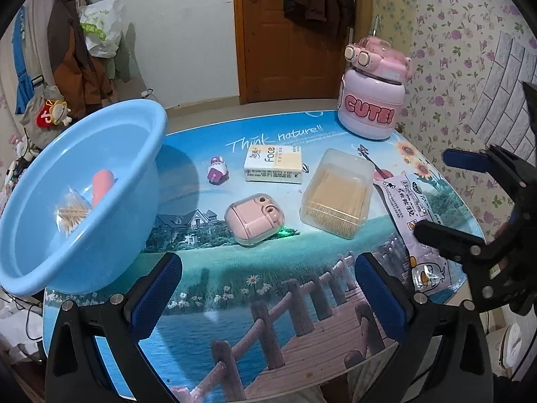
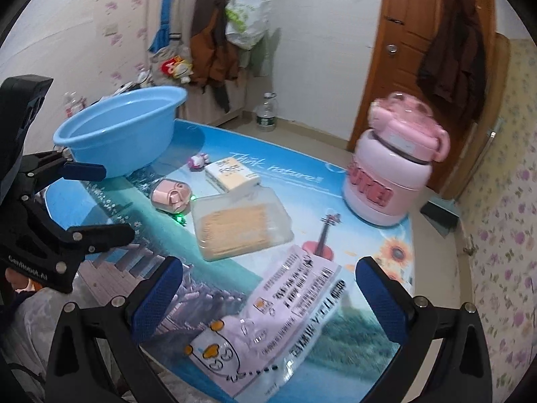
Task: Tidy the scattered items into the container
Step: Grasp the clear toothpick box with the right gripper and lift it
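Note:
A blue basin (image 1: 100,154) stands at the table's left and holds an orange item (image 1: 102,186) and a small bag of toothpicks (image 1: 72,215). On the table lie a pink earbud case (image 1: 255,220), a clear toothpick box (image 1: 339,193), a tissue pack (image 1: 273,164), a small purple toy (image 1: 217,170) and a lilac wipes packet (image 2: 285,312). My left gripper (image 1: 268,297) is open and empty, near the front edge, short of the earbud case. My right gripper (image 2: 268,297) is open, with the wipes packet between its fingers, just above it.
A pink "CUTE!" jar (image 1: 369,104) stands at the table's far right corner. The round table (image 1: 268,319) has a printed landscape top. A flowered wall is close on the right; a door and hanging coats are behind.

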Action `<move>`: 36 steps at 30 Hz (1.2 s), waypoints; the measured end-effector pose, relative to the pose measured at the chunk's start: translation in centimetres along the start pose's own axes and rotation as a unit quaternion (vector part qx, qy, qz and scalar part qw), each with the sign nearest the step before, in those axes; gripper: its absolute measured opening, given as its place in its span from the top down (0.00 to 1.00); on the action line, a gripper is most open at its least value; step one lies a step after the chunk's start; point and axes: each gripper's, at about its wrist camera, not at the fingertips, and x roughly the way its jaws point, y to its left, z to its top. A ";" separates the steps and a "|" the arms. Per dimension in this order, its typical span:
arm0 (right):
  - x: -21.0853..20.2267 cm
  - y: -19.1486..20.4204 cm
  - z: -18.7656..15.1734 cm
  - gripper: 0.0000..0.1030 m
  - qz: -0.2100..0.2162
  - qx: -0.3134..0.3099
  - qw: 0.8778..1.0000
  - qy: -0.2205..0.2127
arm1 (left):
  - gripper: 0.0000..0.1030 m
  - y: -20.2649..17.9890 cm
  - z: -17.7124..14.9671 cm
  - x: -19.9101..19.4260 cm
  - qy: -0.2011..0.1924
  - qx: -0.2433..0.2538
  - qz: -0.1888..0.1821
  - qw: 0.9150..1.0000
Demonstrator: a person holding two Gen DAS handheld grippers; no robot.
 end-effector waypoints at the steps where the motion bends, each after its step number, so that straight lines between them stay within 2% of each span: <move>1: 0.3 0.1 0.1 0.00 0.004 -0.004 1.000 0.002 | 0.00 0.0 0.0 0.1 0.001 -0.001 0.000 1.000; 10: 4.2 0.6 2.4 0.00 0.046 -0.053 0.997 0.027 | 0.00 0.4 0.3 1.6 0.012 -0.009 0.001 1.000; 18: 7.1 1.3 3.5 0.00 0.081 -0.116 0.989 0.053 | 0.00 0.8 0.3 2.7 0.020 -0.013 -0.001 1.000; 27: 9.8 1.4 3.7 0.00 0.106 -0.143 0.981 0.080 | 0.00 1.4 0.5 3.9 0.026 -0.021 0.002 0.999; 36: 11.3 1.4 3.6 0.01 0.122 -0.151 0.978 0.080 | 0.00 2.0 0.8 4.6 0.034 -0.041 0.000 0.999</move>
